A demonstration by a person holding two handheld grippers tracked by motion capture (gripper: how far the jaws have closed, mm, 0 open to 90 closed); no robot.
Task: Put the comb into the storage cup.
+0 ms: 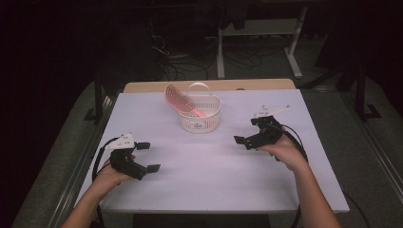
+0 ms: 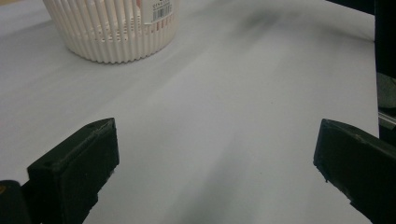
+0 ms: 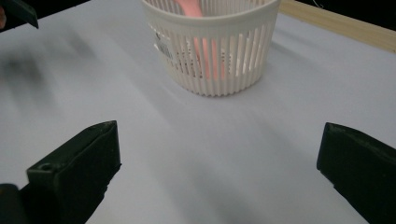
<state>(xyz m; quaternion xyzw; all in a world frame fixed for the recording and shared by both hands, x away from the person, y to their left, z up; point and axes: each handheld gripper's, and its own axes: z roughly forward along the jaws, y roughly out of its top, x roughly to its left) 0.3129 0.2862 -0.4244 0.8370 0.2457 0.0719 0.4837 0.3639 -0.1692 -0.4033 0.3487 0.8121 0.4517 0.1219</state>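
A pink brush [image 1: 179,99] stands tilted in the white basket [image 1: 209,121] at the table's [image 1: 214,180] far middle — head above the rim. Both grippers — left [image 1: 148,156], right [image 1: 247,132] — hover near the basket, jaws wide apart, holding nothing.

- The basket [image 1: 200,116] – white slotted plastic, ribbed outside, with a paper barcode label [image 2: 159,9] stuck on.
- The brush [image 1: 179,99] – pink plastic, faintly glossy.
- The surface [image 1: 214,180] – a smooth, matt white sheet; a bare wooden edge [image 1: 209,85] shows at the back.
- The jaws – black matt plastic, slightly rough.
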